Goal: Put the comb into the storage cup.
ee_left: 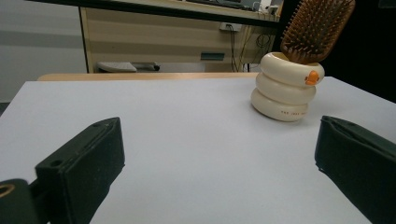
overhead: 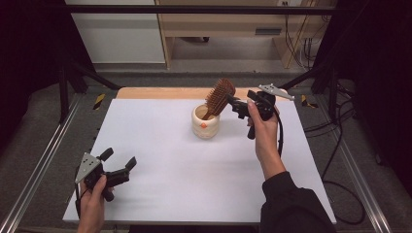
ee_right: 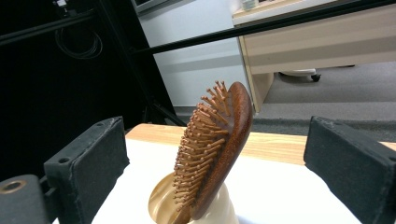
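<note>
Your right tongs (overhead: 232, 104) stand released around the stiff, light wooden hairbrush (ee_right: 212, 149); take its smooth head edges, because the cup (overhead: 205, 122) may tip. Left tongs (overhead: 119, 160) released.

floor (overhead: 218, 73): grey | desk (overhead: 218, 24): pale wood | surroundings: dark

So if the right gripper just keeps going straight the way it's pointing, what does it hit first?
Most likely the wooden hairbrush, which stands tilted in the cream holder and sits between the open jaws of the right gripper. The exact gap to the brush is hard to judge.
</note>
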